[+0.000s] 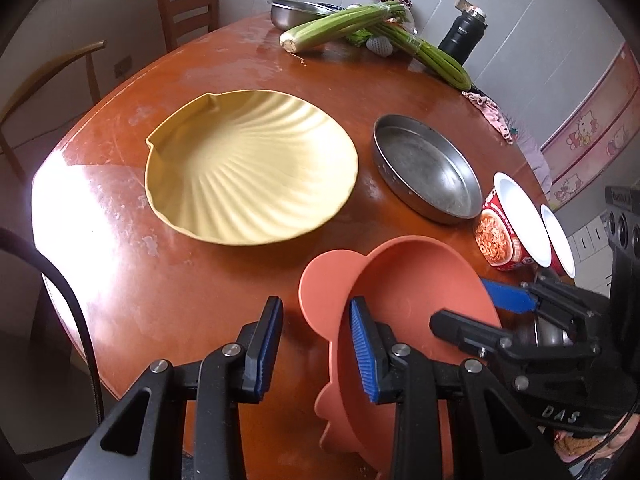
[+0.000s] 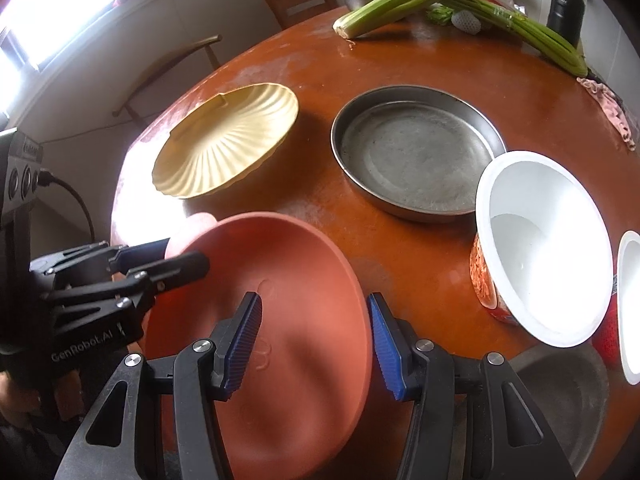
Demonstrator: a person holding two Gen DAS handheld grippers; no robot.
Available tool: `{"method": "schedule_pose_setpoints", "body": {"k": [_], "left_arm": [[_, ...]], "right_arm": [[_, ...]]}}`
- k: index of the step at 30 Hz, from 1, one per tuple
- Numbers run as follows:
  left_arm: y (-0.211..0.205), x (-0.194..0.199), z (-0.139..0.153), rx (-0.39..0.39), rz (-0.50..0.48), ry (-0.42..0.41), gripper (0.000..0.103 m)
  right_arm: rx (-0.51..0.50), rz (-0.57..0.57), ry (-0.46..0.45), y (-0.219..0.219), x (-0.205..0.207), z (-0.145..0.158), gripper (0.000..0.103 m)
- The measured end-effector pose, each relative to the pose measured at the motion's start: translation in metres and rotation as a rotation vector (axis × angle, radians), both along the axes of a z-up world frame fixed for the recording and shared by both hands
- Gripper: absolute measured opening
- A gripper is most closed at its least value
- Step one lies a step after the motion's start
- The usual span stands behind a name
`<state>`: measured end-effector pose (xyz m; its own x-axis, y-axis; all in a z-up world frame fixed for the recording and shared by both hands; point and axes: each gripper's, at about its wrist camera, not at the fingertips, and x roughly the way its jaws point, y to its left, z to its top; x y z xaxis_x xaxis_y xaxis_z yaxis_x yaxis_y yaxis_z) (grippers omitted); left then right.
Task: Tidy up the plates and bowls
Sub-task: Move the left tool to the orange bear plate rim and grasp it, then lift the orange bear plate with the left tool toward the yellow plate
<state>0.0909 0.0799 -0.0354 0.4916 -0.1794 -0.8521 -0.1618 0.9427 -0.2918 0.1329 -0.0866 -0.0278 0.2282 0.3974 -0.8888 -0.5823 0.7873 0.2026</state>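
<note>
The bowl, orange with round ears on its rim, hangs tilted over the near edge of the table, in front of the yellow plate and the steel pan. The left gripper is pressed together on the rim beside an ear, one pad inside the wall and one outside. The right gripper pinches the opposite rim in the same way.

The bowl looks light, matte and rather thick-walled, probably plastic or silicone, so it should not chip or slip easily. If it is silicone, the rim may flex, and a one-sided hold would let it droop. The rim close to the wall looks the best place to grip, since an ear might bend. Stacking it on the plate or in the pan should need little force.
</note>
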Motion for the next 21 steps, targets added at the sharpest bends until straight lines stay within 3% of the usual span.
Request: {"method": "schedule_pose_setpoints", "body": {"k": [16, 21], "left_arm": [[0.004, 0.01, 0.001, -0.001, 0.003, -0.018, 0.035], [0.003, -0.009, 0.008, 0.076, 0.014, 0.009, 0.035]], "right_arm": [[-0.011, 0.052, 0.003, -0.001, -0.026, 0.001, 0.057], [-0.016, 0.054, 0.0, -0.005, -0.029, 0.0, 0.057]]}}
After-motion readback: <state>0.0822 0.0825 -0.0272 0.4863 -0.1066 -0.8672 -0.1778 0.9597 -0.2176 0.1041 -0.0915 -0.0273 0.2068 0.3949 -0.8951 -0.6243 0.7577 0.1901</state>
